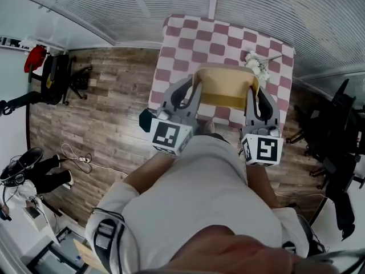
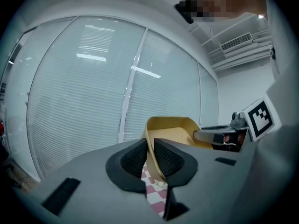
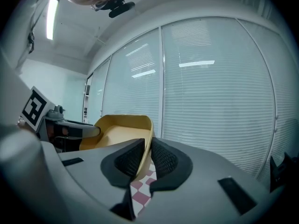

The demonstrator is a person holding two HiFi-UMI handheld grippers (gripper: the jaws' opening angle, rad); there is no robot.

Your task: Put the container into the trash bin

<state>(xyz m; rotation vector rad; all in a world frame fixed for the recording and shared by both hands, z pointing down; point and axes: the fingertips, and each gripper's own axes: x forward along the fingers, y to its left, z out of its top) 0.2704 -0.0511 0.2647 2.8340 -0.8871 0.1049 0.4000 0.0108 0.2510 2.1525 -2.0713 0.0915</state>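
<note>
Tan container point(image 1: 225, 84) held over near edge of pink-checked surface point(image 1: 188, 39), open side up. Left hand-held gripper point(image 2: 150, 155) clenched on container's left wall, thin rim pinched between pads. Right hand-held gripper point(image 3: 148, 157) clenched on right wall likewise. Both point roughly level, toward window blinds point(image 3: 215, 87). White flower bunch point(image 1: 256, 61) lies near surface's right edge.

Tan container point(image 2: 174, 131) rim clamped in left gripper point(image 2: 150, 149) jaws, checkered table point(image 2: 152, 191) below

The container point(image 1: 227, 84) is tan, the tablecloth point(image 1: 188, 39) pink-and-white checked (floor point(image 1: 102, 113) brown wood-grain).
</note>
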